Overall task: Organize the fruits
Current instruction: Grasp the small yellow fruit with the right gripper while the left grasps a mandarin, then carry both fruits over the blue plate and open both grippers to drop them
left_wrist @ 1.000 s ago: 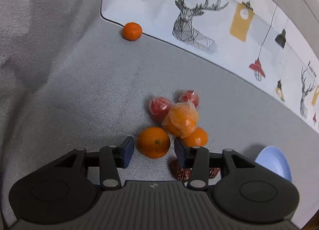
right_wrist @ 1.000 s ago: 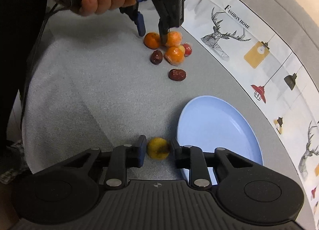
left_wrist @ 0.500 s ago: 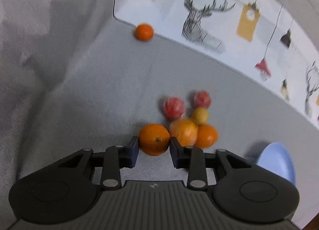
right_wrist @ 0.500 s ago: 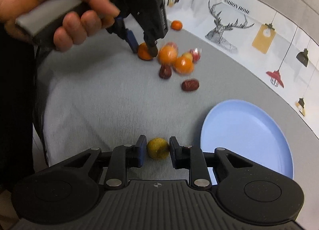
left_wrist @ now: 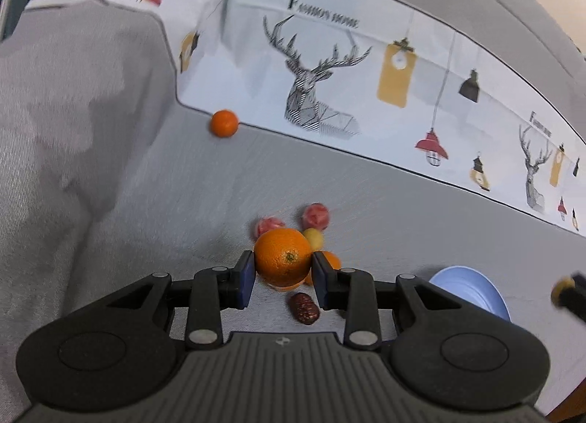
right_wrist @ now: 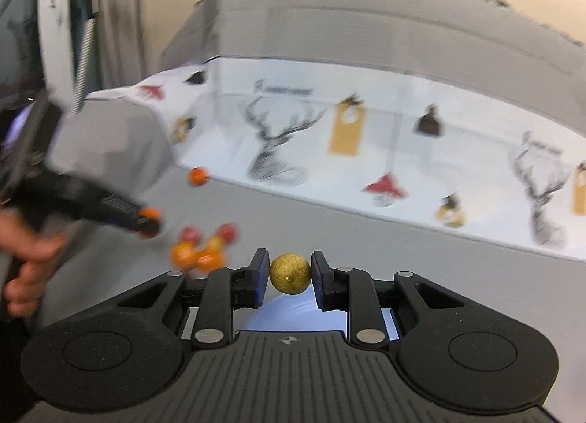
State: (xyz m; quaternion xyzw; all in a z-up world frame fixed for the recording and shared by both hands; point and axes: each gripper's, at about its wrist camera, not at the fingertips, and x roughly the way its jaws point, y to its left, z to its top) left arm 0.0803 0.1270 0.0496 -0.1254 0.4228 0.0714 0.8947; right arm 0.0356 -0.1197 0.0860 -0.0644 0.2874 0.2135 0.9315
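Note:
My left gripper [left_wrist: 282, 269] is shut on a large orange [left_wrist: 282, 256] and holds it above the grey sofa seat. Below it lie a small cluster of fruit: two red ones [left_wrist: 315, 215], a small yellow one [left_wrist: 313, 238], another orange [left_wrist: 331, 261] and a dark red date [left_wrist: 303, 307]. My right gripper [right_wrist: 289, 274] is shut on a small yellow-brown fruit [right_wrist: 289, 273], lifted over the blue plate [right_wrist: 293, 315]. The plate also shows at the right in the left wrist view [left_wrist: 472, 293].
A lone small orange [left_wrist: 223, 123] rests at the back of the seat against the printed white cloth [left_wrist: 366, 67]. The left gripper and the hand on it [right_wrist: 33, 251] show blurred at the left of the right wrist view. The fruit cluster [right_wrist: 199, 245] lies below it.
Both grippers have risen off the seat with their fruit held. The left lifted the large orange above the cluster; the right carried the yellow-brown fruit over the blue plate.

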